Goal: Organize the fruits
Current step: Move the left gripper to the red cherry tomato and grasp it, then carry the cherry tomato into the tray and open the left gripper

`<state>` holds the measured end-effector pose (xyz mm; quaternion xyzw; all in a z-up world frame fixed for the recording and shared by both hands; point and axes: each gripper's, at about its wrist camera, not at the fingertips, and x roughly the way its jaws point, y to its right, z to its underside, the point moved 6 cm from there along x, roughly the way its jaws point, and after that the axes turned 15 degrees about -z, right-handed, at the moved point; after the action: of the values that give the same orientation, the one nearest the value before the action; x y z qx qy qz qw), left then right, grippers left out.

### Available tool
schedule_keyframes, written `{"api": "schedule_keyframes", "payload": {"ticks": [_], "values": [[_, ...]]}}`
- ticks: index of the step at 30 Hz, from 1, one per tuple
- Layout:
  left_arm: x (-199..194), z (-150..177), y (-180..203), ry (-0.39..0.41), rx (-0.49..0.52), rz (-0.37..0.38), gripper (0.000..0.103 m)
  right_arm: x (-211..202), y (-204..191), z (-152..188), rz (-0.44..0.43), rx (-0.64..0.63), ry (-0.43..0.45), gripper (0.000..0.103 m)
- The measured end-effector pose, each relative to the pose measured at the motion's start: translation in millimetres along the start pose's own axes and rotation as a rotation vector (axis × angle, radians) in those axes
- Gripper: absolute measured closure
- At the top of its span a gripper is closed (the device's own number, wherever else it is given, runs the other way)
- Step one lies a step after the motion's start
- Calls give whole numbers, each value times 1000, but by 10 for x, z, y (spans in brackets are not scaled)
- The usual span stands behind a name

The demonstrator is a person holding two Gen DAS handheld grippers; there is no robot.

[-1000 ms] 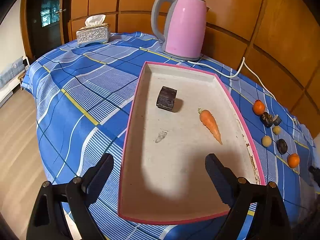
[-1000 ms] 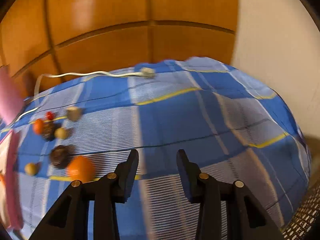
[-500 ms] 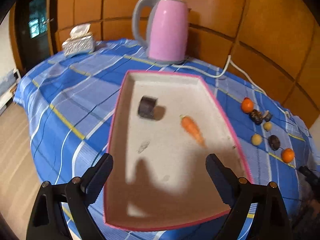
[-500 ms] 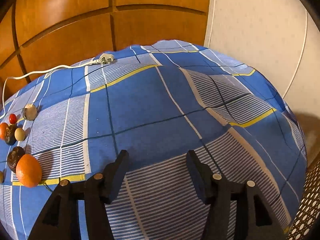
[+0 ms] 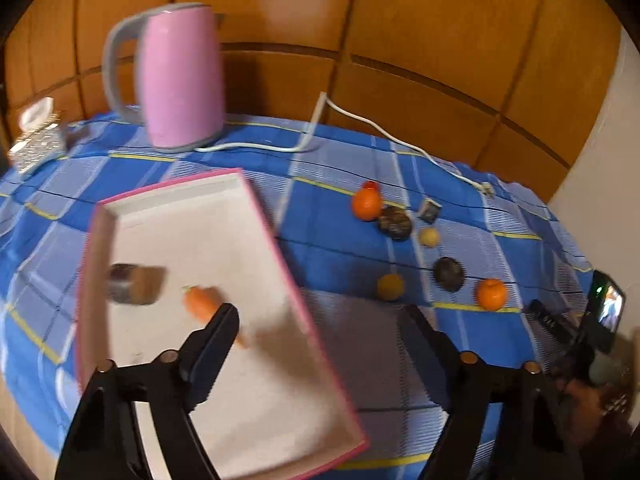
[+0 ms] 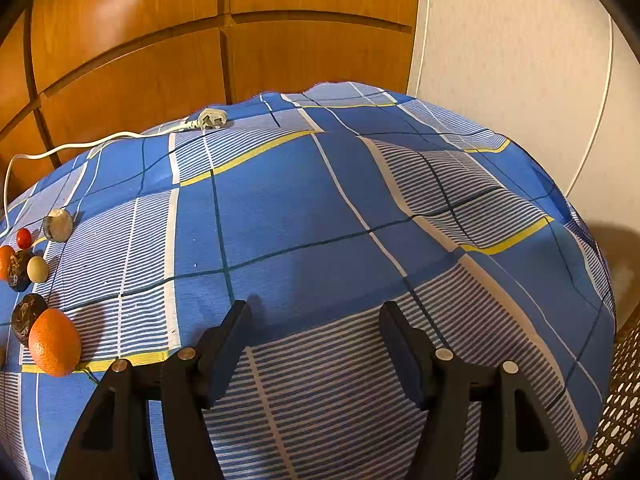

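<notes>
Orange-brown wooden wall panels (image 5: 420, 28) back a surface draped in a blue checked cloth (image 6: 320, 208) with white and yellow lines. The pink-rimmed tray (image 5: 280, 252) lies at about nine o'clock in the left wrist view, holding a carrot (image 5: 202, 302) and a blurred dark block (image 5: 132, 284) beside it. A pink kettle (image 5: 180, 76) with a grey handle stands at eleven o'clock behind the tray, its white cord (image 5: 360, 120) trailing across to a plug (image 6: 210, 120) on the cloth. The left hand-held gripper (image 5: 320, 328) hangs over the tray's right edge with its jaws wide apart and nothing between them; the right hand-held gripper (image 6: 314, 320) hovers over bare cloth, jaws likewise apart and empty. The fruits lie on the cloth at two o'clock from the tray: an orange (image 5: 366, 204), a dark round fruit (image 5: 395, 222), a second dark fruit (image 5: 448, 274), another orange (image 5: 491, 294), two small yellowish fruits (image 5: 390, 287) and a small red one (image 6: 23, 238). No writing or label is readable on anything.
</notes>
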<state>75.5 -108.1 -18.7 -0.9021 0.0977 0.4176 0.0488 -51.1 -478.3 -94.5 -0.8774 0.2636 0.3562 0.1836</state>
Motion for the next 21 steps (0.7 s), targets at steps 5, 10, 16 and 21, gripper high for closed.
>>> {"api": "schedule_keyframes", "payload": {"ticks": [5, 10, 16, 21], "values": [[194, -188, 229, -56, -2, 59, 41, 6, -3, -3, -1, 0, 1, 34], [450, -394, 337, -103, -53, 64, 50, 10, 1, -9, -6, 9, 4, 33], [747, -727, 485, -82, -69, 23, 49, 16, 0, -12, -3, 18, 10, 33], [1089, -879, 625, -118, -63, 25, 49, 25, -3, -11, 4, 11, 9, 33]]}}
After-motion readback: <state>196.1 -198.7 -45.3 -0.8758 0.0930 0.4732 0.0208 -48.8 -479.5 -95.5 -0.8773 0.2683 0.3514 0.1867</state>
